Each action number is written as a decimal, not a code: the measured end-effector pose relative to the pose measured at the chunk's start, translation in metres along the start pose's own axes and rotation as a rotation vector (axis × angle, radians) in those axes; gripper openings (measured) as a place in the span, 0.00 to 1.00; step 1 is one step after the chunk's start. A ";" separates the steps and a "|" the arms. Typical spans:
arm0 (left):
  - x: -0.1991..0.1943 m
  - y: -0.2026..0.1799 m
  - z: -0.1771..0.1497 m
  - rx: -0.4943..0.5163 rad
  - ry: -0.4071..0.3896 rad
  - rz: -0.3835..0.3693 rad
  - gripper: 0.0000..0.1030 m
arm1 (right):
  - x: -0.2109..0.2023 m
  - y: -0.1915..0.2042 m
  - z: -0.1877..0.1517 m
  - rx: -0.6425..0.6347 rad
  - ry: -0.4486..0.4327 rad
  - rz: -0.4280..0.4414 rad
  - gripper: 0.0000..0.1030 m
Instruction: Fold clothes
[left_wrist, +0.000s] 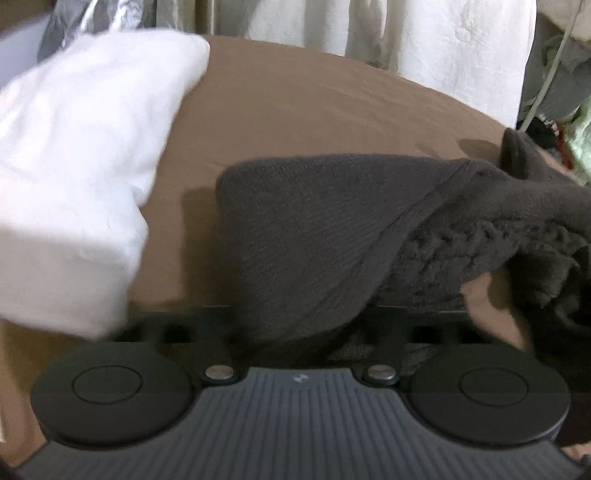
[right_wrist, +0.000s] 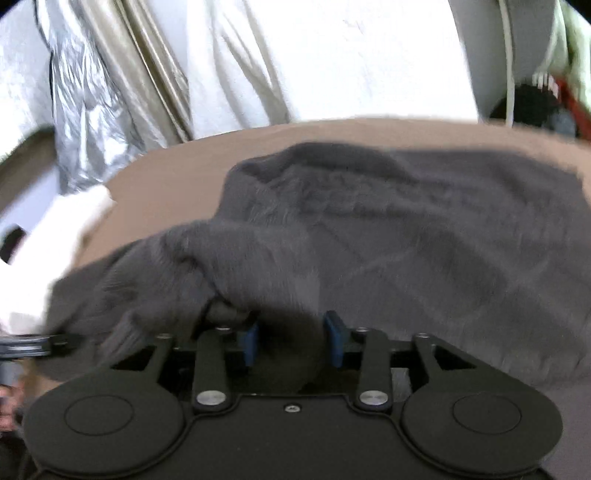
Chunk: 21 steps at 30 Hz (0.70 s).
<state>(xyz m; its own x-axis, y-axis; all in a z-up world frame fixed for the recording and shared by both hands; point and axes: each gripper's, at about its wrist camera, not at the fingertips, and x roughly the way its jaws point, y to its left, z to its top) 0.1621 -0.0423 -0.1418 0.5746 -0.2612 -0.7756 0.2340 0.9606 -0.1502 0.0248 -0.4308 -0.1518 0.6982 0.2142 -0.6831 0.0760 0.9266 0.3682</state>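
Two claws: we work one dark grey knitted garment (right_wrist: 406, 236) between them on a brown cloth-covered table (left_wrist: 314, 107).
Garment position: it lies spread over the near and right part of the table, its far part fairly flat, its near left edge bunched and lifted towards us.
Left claw (left_wrist: 295, 332): the grey fabric drapes right over its tips, so we cannot see the fingers; we judge it closed on a fold of the garment, which rises from the table into it.
Right claw (right_wrist: 291, 341): its blue pads (right_wrist: 334, 343) stand apart with dark fabric lying in the gap; we see no pinch, so we read it as open over the cloth.
Neighbour: a folded white fluffy item (left_wrist: 74, 177) sits at the left of the table, just beside the grey garment but apart from it.
Backdrop: pale curtains (right_wrist: 332, 55) hang behind the table.
Step in hand: we judge this to be taking hold of the near edge before a fold; the garment is not yet folded.
Next move calls for: the right claw to close on the edge between its pads, then both claws to lift together and carry that edge over the flat part, keeping the hem level.
Risk: the thick knit may slip or bunch if only one side is held.
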 end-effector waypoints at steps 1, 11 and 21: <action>-0.003 -0.002 0.005 0.010 -0.006 0.005 0.13 | -0.003 -0.005 -0.001 0.015 0.006 0.028 0.44; -0.031 -0.087 0.185 0.384 -0.140 0.133 0.11 | 0.008 0.026 0.007 -0.183 0.041 0.274 0.17; -0.038 -0.279 0.311 0.693 -0.190 -0.299 0.61 | 0.029 0.134 0.041 -0.169 -0.002 0.434 0.58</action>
<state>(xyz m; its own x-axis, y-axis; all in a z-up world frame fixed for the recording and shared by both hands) 0.3194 -0.3304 0.1203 0.5198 -0.5722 -0.6344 0.8013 0.5841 0.1298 0.0843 -0.3131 -0.0960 0.6412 0.5926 -0.4875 -0.3405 0.7891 0.5113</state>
